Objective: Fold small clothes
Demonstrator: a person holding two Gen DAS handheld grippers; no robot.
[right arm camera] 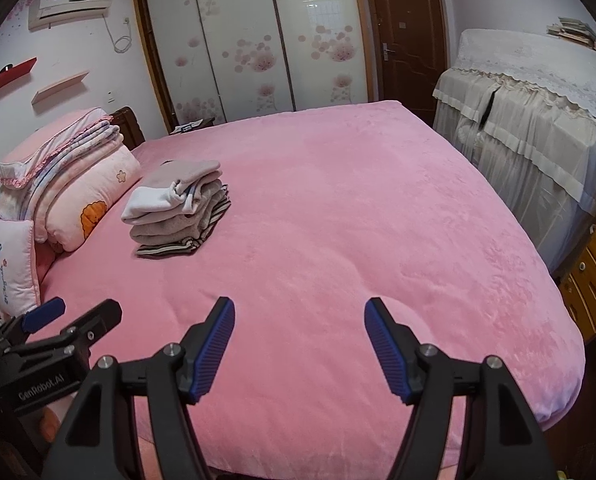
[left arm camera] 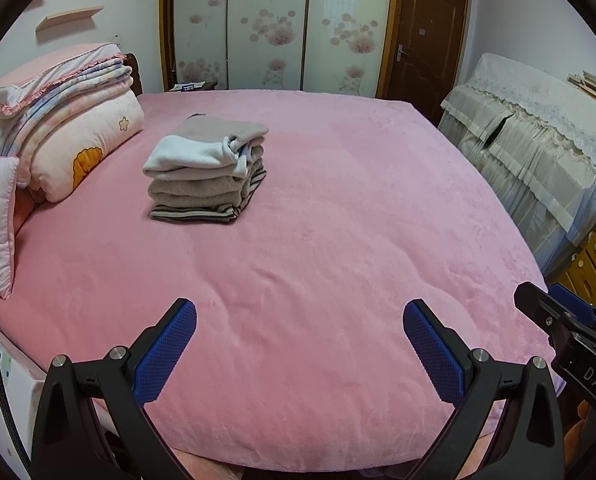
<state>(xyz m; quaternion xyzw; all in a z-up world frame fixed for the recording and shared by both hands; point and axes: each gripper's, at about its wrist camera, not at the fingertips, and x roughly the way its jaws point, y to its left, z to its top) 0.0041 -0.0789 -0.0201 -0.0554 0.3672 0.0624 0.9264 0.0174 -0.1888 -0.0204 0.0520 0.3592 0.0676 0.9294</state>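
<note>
A stack of folded small clothes (left arm camera: 208,170) sits on the pink bed (left arm camera: 318,240), far left of centre; a white and beige garment is on top, grey ones under it, a striped one at the bottom. It also shows in the right wrist view (right arm camera: 176,210). My left gripper (left arm camera: 300,312) is open and empty above the bed's near edge, well short of the stack. My right gripper (right arm camera: 300,312) is open and empty too, beside the left one. Each gripper shows at the edge of the other's view: the right gripper (left arm camera: 554,304) and the left gripper (right arm camera: 82,312).
Folded pink quilts and pillows (left arm camera: 58,132) lie along the bed's left side by the headboard. A wardrobe (left arm camera: 270,24) and a brown door (left arm camera: 422,40) stand behind. Covered furniture (left arm camera: 538,140) and a wooden drawer chest (left arm camera: 594,272) line the right side.
</note>
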